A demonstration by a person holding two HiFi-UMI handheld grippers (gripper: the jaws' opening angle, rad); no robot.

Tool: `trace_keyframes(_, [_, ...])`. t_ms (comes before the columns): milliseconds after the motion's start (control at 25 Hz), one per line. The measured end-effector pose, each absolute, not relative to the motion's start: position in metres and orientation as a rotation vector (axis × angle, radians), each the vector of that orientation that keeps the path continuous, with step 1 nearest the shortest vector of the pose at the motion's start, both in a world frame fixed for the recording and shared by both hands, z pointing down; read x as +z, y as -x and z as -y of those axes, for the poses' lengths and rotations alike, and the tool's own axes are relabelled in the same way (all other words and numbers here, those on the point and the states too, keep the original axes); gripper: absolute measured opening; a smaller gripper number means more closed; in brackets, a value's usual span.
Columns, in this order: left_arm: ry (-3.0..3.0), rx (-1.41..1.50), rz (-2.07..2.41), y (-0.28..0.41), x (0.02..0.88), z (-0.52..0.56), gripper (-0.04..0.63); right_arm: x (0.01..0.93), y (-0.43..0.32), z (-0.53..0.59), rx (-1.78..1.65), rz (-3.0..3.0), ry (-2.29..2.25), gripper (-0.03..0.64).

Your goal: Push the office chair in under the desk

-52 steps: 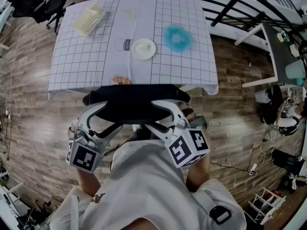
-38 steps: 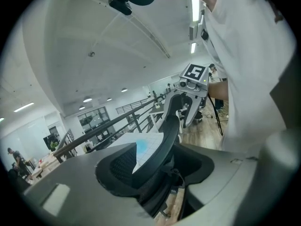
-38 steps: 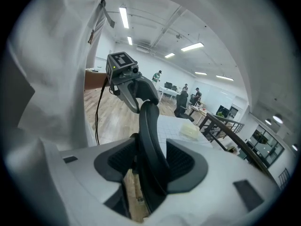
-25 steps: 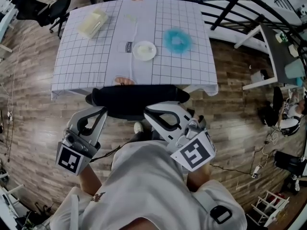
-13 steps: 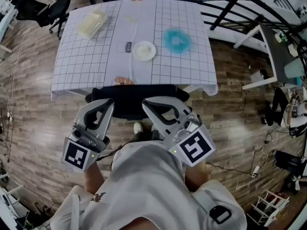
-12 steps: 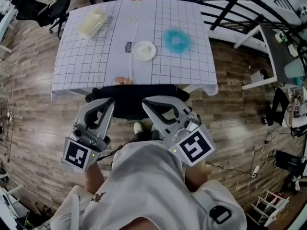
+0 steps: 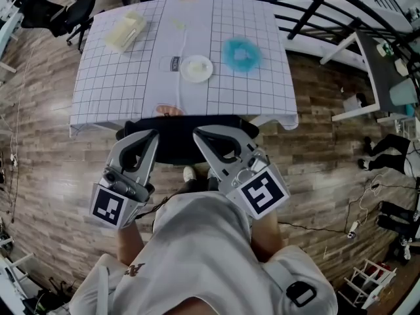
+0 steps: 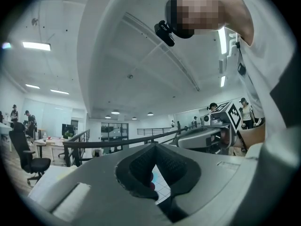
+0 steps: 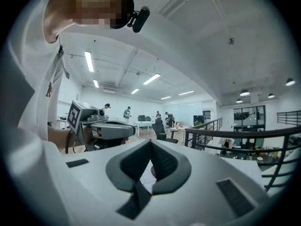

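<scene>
Left gripper [image 7: 151, 136] is pinched closed with nothing in it, its tip at the left end of the office chair [image 7: 177, 146] backrest. The chair sits right at the desk's [image 7: 118, 84] near edge and looks mostly tucked under already. Right gripper [image 7: 198, 136] is closed and empty too, nearer the backrest's middle. I'd guess the chair rolls easily but swivels, so push the stiff backrest top evenly on both sides.

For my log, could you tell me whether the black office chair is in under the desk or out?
Apparently in: the backrest of the black office chair meets the front edge of the grid-patterned white tablecloth; seat hidden.
</scene>
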State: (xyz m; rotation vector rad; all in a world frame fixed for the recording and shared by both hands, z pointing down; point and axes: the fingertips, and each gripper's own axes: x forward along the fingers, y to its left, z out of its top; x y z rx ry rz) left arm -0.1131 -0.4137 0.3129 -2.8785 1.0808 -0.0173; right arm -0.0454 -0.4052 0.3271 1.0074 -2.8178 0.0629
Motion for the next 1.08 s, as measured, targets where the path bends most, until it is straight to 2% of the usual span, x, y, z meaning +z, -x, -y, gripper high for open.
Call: trace_keyframes(1080, [2.879, -0.029, -1.082, 0.1126, 0.3138, 0.4174, 0.001, 0.3344, 0.0489, 0.4082, 0.072, 2.814, -0.960, 0.002])
